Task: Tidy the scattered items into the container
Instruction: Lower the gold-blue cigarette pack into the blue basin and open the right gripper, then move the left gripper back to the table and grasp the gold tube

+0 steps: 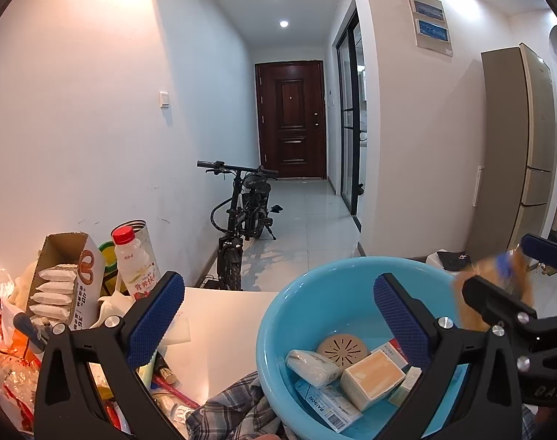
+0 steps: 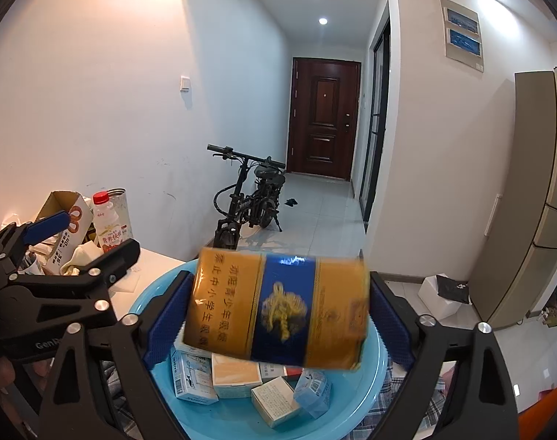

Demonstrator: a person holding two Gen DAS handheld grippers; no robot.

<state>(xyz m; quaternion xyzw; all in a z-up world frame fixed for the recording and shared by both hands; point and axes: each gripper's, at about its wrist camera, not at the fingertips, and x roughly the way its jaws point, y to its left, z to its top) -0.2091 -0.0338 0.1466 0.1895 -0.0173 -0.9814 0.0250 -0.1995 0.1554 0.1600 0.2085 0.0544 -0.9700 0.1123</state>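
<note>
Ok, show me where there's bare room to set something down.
Bare white tabletop lies between the clutter pile and the blue basin. The basin's far floor is bare; its near half is crowded with small boxes.

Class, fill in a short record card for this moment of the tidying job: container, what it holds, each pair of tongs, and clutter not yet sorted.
container: blue basin, on the table beside a plaid cloth
contents: several small boxes, a round beige disc
right tongs: shut on a yellow and blue carton, above the basin
left tongs: open, empty, near the basin's rim
unsorted clutter: red-capped bottle, open cardboard box, at the table's left
</note>
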